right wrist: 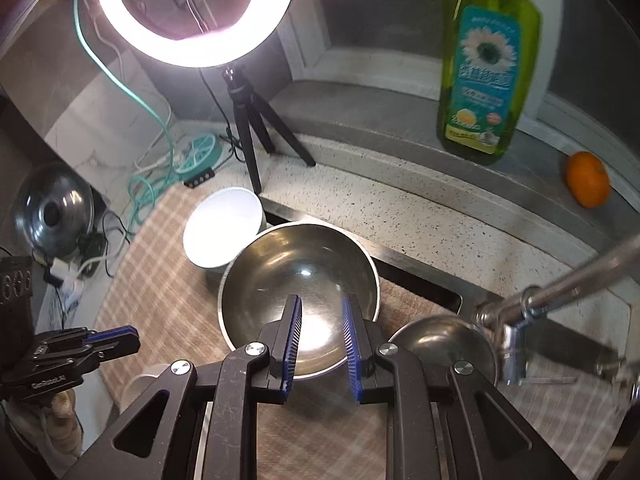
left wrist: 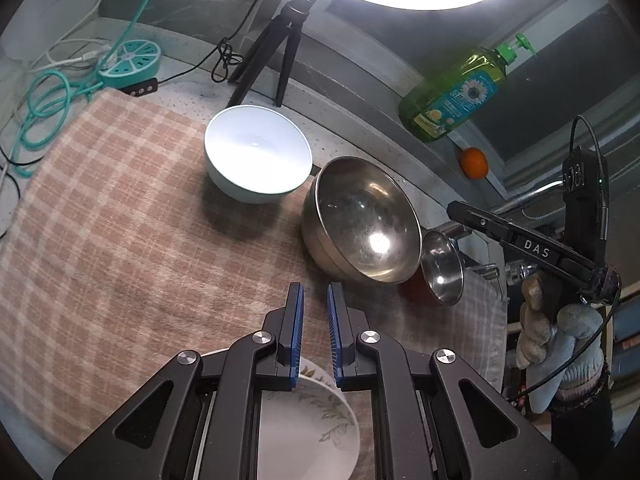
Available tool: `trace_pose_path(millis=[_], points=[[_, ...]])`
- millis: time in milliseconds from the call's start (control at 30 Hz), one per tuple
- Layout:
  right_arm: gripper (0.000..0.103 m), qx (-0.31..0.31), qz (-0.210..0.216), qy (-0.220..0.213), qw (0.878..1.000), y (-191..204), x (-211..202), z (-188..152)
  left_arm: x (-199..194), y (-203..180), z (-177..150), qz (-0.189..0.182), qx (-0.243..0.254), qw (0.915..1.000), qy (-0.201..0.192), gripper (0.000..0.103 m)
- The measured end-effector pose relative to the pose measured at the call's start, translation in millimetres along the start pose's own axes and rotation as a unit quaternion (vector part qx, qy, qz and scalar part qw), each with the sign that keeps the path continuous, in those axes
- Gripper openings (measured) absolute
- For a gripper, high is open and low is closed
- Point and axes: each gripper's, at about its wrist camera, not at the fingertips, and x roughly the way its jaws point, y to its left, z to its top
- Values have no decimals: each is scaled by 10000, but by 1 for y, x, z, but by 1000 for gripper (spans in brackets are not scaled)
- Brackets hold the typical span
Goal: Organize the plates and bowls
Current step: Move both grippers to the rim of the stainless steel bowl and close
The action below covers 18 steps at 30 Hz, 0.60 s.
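Steel bowl (left wrist: pixel 362 220) right of white bowl (left wrist: pixel 258 154) (touching).

The right tool (right wrist: pixel 320 312) points down over a large steel bowl (right wrist: pixel 298 280), its two blue-padded fingers (right wrist: pixel 294 336) slightly apart with nothing between them. The bowl sits on a checked cloth (right wrist: pixel 160 280) spread over a speckled bench (right wrist: pixel 400 208). Just behind the bowl, touching or nearly touching its rim, stands a white bowl (right wrist: pixel 222 232). A smaller steel bowl (right wrist: pixel 444 344) lies to the right, beside a metal tap (right wrist: pixel 560 292). At the left edge the left tool (right wrist: pixel 116 338) shows, fingers together. Behind stand a lit ring light (right wrist: pixel 196 8) on a tripod (right wrist: pixel 256 128), a green soap bottle (right wrist: pixel 488 72) and an orange (right wrist: pixel 587 178).
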Motion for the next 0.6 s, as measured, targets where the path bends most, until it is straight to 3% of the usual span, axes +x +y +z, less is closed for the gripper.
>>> trace_pose_path(millis=[167, 600], points=[[19, -4, 324, 318, 9990, -20, 23, 16, 19, -11, 13, 183, -281, 9994, 88, 10], [19, 100, 546, 759, 9956, -42, 60, 36, 53, -22, 37, 337, -513, 9973, 396, 11]])
